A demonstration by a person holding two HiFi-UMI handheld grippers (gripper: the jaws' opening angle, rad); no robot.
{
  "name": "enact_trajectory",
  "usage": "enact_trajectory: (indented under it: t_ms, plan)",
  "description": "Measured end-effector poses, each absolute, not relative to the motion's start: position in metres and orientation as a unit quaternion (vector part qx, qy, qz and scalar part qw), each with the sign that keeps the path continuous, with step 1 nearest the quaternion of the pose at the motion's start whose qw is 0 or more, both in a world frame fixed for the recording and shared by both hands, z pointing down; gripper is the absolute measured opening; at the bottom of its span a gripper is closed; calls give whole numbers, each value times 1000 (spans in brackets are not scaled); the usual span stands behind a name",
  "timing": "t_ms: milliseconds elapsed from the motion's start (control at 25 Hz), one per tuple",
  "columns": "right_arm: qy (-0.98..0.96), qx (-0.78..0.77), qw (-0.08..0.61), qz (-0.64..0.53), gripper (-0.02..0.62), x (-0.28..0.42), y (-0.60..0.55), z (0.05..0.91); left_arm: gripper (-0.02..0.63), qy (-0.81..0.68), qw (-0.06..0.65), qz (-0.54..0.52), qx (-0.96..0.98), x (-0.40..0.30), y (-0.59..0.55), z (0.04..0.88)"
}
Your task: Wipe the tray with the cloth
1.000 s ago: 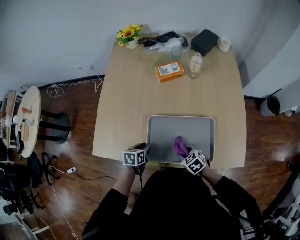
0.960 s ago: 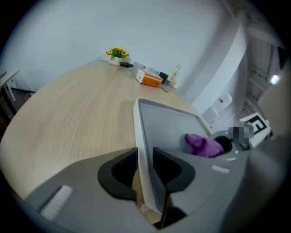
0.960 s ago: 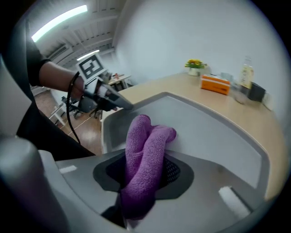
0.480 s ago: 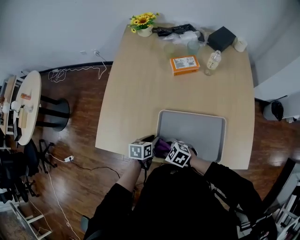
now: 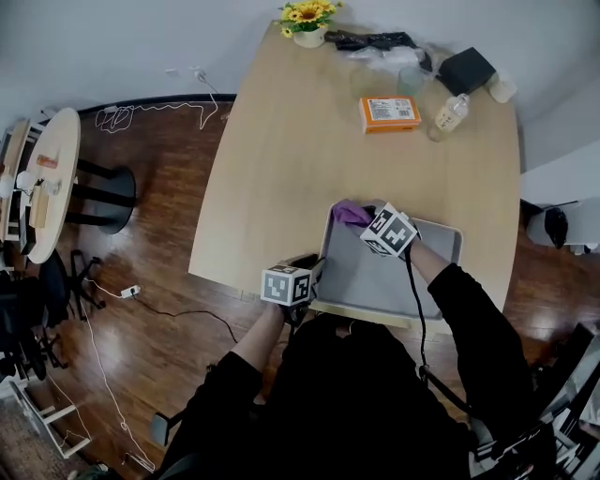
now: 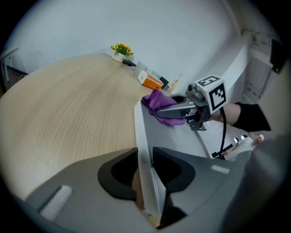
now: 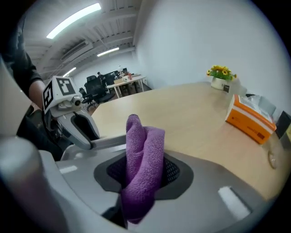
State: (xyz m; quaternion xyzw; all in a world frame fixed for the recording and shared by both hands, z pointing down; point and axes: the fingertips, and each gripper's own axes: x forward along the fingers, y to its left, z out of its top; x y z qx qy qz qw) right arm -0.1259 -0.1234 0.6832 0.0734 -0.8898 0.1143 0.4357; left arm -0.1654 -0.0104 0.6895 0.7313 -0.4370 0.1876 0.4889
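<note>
The grey tray (image 5: 436, 281) lies at the table's near edge. My left gripper (image 5: 314, 272) is shut on the tray's left rim (image 6: 142, 136), one jaw on each side of it. The purple cloth (image 5: 349, 213) sits in the tray's far left corner. My right gripper (image 5: 364, 221) holds the cloth there, jaws closing tight on it. In the right gripper view the cloth (image 7: 144, 154) stands bunched up between the jaws of that gripper (image 7: 143, 175). The left gripper view shows the cloth (image 6: 157, 103) pressed down inside the tray.
At the table's far end stand an orange box (image 5: 389, 113), a bottle (image 5: 450, 112), a black box (image 5: 466, 67), a cup (image 5: 502, 89) and a flower pot (image 5: 307, 17). A round side table (image 5: 42, 202) and floor cables lie to the left.
My right gripper has carried the cloth from the tray's near edge, past the left gripper, to its far left corner. The left gripper has stayed on the rim.
</note>
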Motion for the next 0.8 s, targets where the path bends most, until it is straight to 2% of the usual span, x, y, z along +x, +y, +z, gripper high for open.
enact_trajectory:
  t_ms: [120, 520, 800]
  plan:
    - [-892, 74, 441, 65, 124, -122, -109, 682, 86, -429, 485, 210, 732, -163, -7, 694]
    - [-902, 3, 423, 88, 126, -86, 66, 681, 87, -442, 478, 215, 728, -165, -5, 697]
    - [-908, -6, 407, 97, 124, -76, 65, 684, 87, -443, 476, 223, 726, -162, -5, 698]
